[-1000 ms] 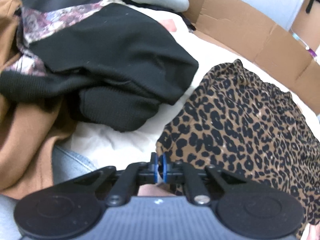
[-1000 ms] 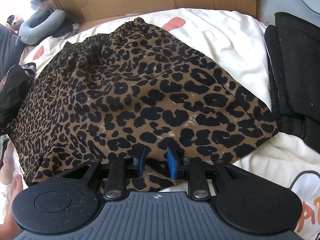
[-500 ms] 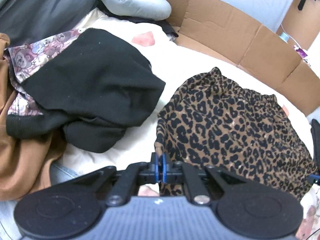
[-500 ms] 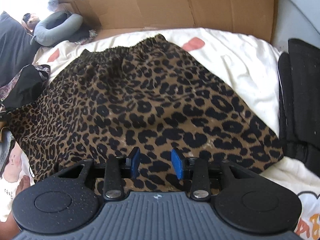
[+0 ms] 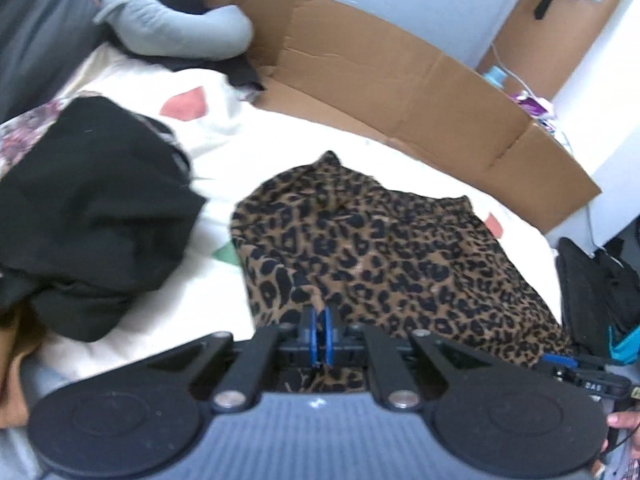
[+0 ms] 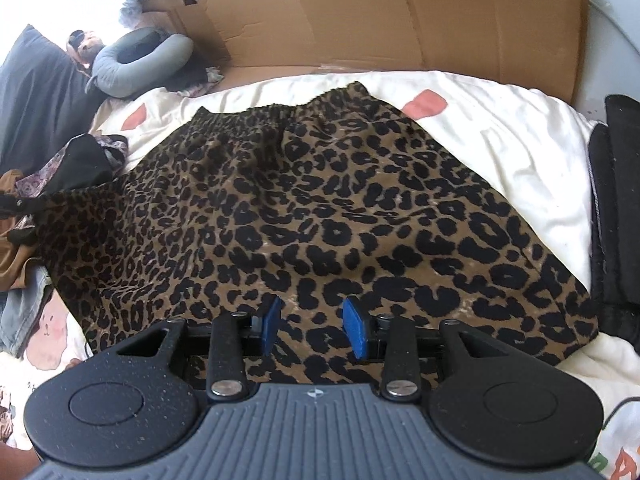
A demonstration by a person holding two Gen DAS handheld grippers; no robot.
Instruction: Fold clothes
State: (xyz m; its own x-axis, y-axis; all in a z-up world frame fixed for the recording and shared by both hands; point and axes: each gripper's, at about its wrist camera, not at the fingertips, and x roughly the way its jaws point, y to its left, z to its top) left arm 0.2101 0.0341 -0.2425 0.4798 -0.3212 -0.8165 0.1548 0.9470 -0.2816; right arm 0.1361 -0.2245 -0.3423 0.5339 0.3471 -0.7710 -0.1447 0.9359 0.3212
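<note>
Lying spread on the white bedsheet (image 6: 500,128), the leopard-print skirt (image 6: 320,208) has its gathered waistband toward the cardboard (image 6: 360,12) at the far side and its hem toward the grippers.

Left gripper (image 5: 319,334): fingers clenched on the near left corner of the skirt, which rises off the sheet toward it in the right wrist view.

Right gripper (image 6: 313,328): fingers released, blue pads standing apart, poised low over the near hem with cloth visible between and beneath them; whether they touch it cannot be told.

Surroundings: a black garment (image 5: 92,216) lies heaped just to the left of the skirt, and a dark folded pile (image 6: 616,208) sits at the right edge, close to the hem corner. A grey neck pillow (image 6: 140,60) rests at the far left.

Judgement on the step in hand: the skirt shows no fold line, only a lifted corner. For a clean fold, the right fingers would need a matching corner of the hem, taking both layers. Both corners should travel level and together so the edges meet squarely. Keep the lifted cloth clear of the black garment, which could snag or drag along.
</note>
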